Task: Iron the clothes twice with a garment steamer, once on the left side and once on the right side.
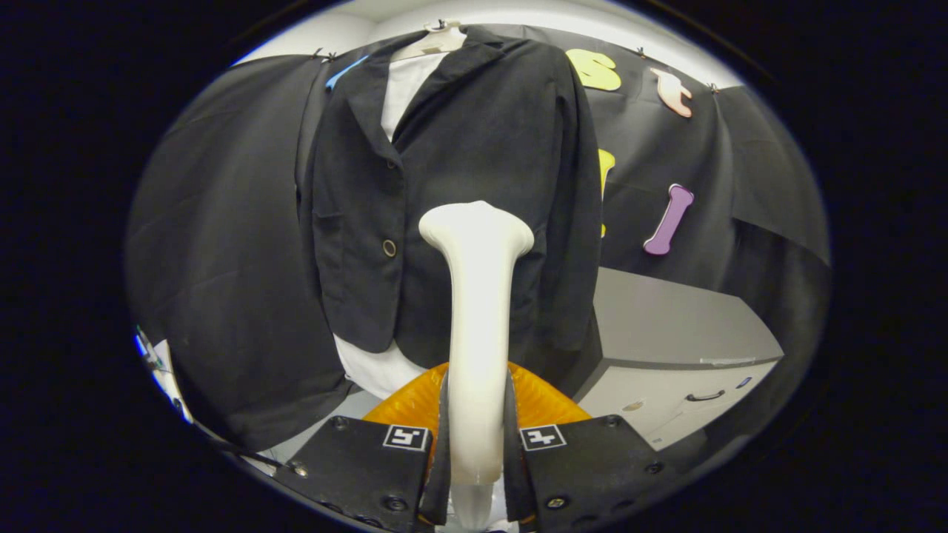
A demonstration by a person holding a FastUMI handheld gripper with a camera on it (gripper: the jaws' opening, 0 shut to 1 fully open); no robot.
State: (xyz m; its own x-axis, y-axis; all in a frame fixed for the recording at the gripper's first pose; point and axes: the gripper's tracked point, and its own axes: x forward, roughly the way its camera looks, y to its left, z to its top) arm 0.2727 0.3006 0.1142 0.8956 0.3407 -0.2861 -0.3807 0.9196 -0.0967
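Your gripper (476,437) has both fingers clamped on the white garment steamer (476,311) handle. Its head points up, in front of the black jacket (474,163) on a hanger (433,41). A grey cabinet (674,348) stands beside the jacket.

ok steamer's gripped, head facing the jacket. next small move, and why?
Probably ease the steamer forward and up toward the jacket. The tool is shut on its handle, and the head sits low over the jacket's lower front, so starting a downward pass from higher up looks sensible.
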